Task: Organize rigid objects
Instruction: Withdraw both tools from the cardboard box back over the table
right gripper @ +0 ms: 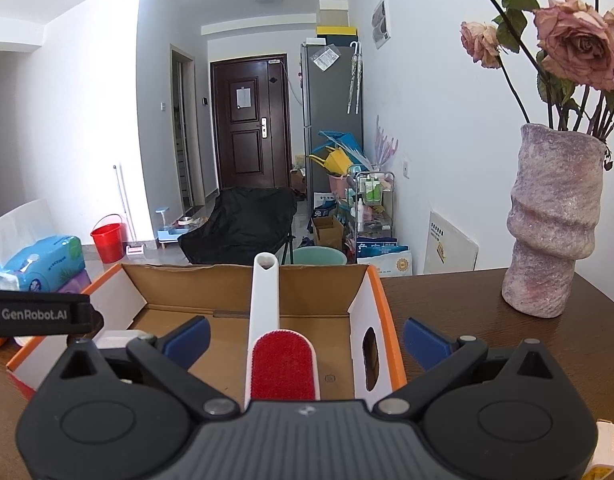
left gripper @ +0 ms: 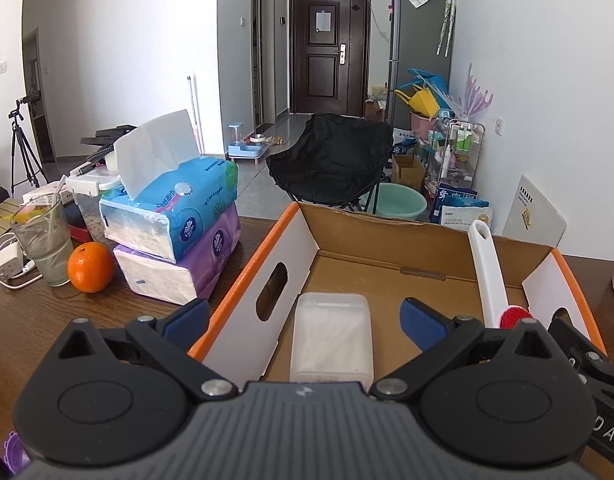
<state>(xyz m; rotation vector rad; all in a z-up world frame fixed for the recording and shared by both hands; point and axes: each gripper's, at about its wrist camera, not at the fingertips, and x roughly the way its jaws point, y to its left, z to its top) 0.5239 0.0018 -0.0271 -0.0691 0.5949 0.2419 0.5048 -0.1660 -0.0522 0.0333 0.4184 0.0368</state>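
Lint brush (right gripper: 281, 350) and clear case (left gripper: 331, 338) inside box (left gripper: 243, 280)

Black left gripper (left gripper: 305, 322), blue pads, silver screws, right gripper (right gripper: 306, 338) alike

Left gripper (left gripper: 303, 322) is hovering wide open over the cardboard box (left gripper: 371, 248), clear plastic case (left gripper: 331, 338) lying inside, white lint brush (left gripper: 489, 276) leaning against its wall.

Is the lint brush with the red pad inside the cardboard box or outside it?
Inside. The lint brush lies in the cardboard box, its white handle leaning on the far wall.
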